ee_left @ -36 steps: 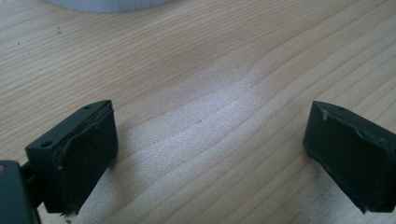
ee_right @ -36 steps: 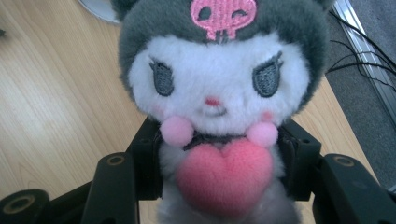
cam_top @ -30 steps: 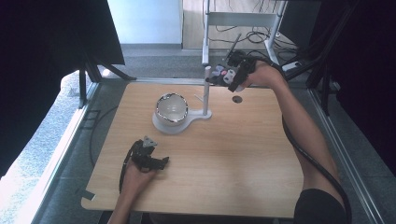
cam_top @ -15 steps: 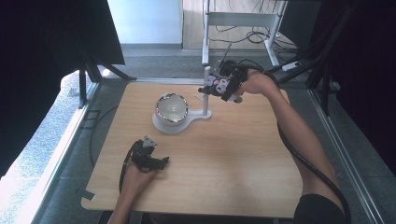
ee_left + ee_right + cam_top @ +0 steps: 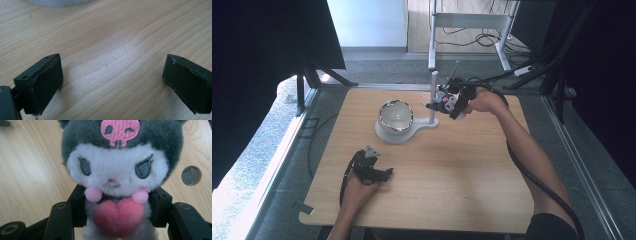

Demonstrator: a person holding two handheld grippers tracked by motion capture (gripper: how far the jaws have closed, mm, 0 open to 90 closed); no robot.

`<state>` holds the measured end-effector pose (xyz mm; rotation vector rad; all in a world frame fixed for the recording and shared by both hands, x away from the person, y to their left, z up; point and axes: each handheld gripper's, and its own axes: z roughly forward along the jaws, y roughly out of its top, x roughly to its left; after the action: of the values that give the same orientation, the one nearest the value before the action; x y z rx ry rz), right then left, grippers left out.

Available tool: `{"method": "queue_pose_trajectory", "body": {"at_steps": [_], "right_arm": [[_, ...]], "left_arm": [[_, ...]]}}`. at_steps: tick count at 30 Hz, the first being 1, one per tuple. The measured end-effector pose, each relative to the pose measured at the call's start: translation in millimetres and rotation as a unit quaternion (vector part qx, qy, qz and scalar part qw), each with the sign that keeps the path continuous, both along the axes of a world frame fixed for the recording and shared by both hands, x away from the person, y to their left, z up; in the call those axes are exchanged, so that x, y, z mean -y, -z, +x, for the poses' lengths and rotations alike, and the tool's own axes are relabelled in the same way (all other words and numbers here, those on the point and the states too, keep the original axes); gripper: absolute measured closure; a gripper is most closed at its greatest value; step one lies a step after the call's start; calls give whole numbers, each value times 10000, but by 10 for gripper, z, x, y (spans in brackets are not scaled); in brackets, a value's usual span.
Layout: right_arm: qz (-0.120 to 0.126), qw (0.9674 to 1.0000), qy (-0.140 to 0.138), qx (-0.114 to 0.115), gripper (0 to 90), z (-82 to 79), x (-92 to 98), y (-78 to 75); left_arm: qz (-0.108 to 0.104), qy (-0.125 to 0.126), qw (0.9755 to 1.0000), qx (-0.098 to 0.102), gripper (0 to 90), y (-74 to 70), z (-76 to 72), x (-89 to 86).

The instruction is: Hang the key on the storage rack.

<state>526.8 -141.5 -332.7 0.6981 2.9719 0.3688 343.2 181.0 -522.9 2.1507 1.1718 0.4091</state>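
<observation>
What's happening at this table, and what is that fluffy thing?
A person works with a gripper in each hand. The right gripper is shut on a plush toy with a pink skull on its dark hood, held beside the white stand. The left gripper rests open on the wooden table. A bowl sits on the stand's base.

I see a light wooden table with pale grain, and a small round hole cut through its top. Beyond its far edge a white metal frame stands on the floor, with black cables tangled under it.
</observation>
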Motion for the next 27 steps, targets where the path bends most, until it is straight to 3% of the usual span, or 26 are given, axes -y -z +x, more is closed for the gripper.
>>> {"method": "queue_pose_trajectory", "body": {"at_steps": [7, 14, 21, 27], "right_arm": [[-52, 9998, 165, -31, 439, 56, 50, 186], [-53, 9994, 326, 115, 423, 127, 136, 304], [-117, 9991, 210, 350, 295, 117, 70, 343], [-14, 9984, 138, 548, 206, 87, 41, 294]], "left_arm": [[-13, -5, 10000, 14, 30, 3, 0, 2], [-13, -6, 10000, 13, 29, 3, 0, 2], [-10, -3, 10000, 8, 30, 2, 0, 1], [-13, -6, 10000, 14, 29, 3, 0, 2]]}}
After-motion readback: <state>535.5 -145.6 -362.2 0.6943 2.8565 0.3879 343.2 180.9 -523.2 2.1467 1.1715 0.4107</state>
